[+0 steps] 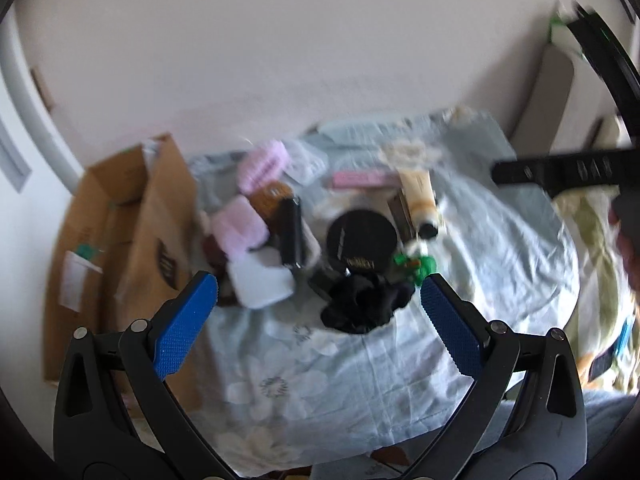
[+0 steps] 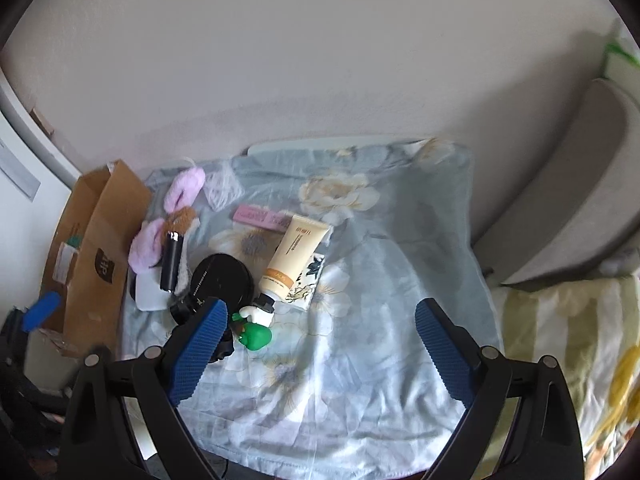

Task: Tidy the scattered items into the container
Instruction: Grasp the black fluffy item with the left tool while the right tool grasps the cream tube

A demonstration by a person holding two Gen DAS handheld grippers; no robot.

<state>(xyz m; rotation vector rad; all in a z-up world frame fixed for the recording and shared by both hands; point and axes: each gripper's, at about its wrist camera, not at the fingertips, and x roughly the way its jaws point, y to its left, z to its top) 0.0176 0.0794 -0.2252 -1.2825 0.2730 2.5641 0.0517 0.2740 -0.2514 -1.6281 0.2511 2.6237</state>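
A pale blue flowered cloth [image 2: 360, 380] covers the table, and its near and right parts lie bare, leaving open room there. The clutter sits toward the cloth's left side, close to the edge where an open cardboard box [image 2: 100, 256] stands just beside the table. Beyond the far edge is a plain wall; to the right, a striped yellow blanket [image 2: 560, 320].

The cream tube [image 2: 294, 256] lies slantwise, its long axis running from far right to near left, its black cap pointing toward the near left and touching a green toy [image 2: 256, 336]. A pink bar [image 2: 260, 216] lies crosswise behind it. A round black compact [image 2: 222, 280] rests left of the tube, with a black cylinder [image 2: 171, 260] lengthwise beside it, among pink fluffy pieces [image 2: 146, 250]. A crumpled black cloth [image 1: 364, 304] lies nearest the left tool.

The left tool [image 1: 320, 292] stands wide with nothing between its pads. The right tool [image 2: 320, 316] is likewise wide and empty, over bare cloth.
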